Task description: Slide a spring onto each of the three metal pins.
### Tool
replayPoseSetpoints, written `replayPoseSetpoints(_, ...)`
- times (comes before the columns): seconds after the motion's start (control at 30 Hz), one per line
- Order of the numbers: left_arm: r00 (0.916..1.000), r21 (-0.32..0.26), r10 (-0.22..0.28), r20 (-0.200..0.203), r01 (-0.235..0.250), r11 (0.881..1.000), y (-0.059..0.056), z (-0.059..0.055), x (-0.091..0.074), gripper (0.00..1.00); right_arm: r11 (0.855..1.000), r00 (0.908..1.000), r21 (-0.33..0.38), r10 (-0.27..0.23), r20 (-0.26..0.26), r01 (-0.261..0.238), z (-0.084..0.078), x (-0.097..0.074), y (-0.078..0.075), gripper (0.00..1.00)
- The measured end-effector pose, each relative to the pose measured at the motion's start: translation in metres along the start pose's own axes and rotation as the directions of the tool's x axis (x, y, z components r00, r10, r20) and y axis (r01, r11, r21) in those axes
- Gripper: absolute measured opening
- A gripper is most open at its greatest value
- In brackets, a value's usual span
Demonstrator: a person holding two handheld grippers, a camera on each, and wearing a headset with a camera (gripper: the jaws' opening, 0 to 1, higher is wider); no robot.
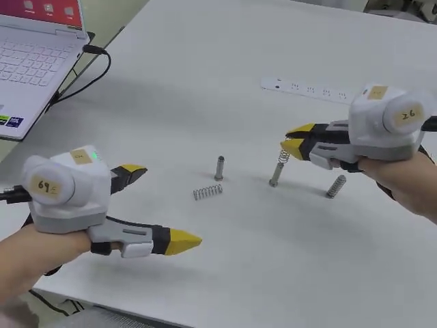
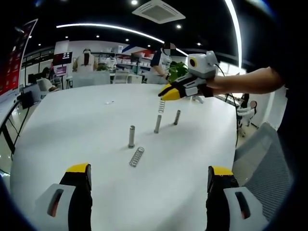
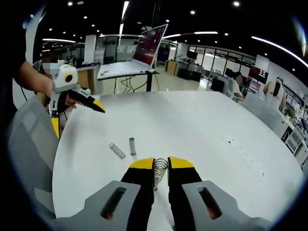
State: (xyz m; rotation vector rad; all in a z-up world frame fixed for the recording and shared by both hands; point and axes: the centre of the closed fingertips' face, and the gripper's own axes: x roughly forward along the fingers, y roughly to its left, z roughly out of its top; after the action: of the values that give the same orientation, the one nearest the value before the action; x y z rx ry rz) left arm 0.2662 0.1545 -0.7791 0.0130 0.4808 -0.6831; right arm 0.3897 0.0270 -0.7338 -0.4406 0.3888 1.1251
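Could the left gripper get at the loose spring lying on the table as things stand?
Probably yes. The left gripper is open, and the loose spring lies on the table just ahead, nothing between. The bare pin stands apart; the right gripper, shut on another spring, is off to the side.

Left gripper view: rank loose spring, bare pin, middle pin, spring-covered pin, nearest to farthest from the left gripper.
From the left gripper:
1. loose spring, lying just ahead, slightly left.
2. bare pin, upright, just behind it.
3. middle pin, further right, under the held spring in the right gripper.
4. spring-covered pin, farthest, rightmost.
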Motion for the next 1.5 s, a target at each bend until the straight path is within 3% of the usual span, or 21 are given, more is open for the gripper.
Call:
replayPoseSetpoints(0.9,1.0,-0.011,0.006,-0.003,-0.006,1.0,0.002,-0.003,-0.001,0.98,0.999,0.9996,0.038,0.014,-0.024,-0.013,-0.015,0.011,-0.001,0.07)
replayPoseSetpoints(1.5,1.0,-0.02,0.002,-0.004,-0.002,1.0,0.002,-0.006,-0.002,0.98,0.998,0.9958,0.052,0.028,-0.087,-0.024,-0.039,0.02,0.007,0.07)
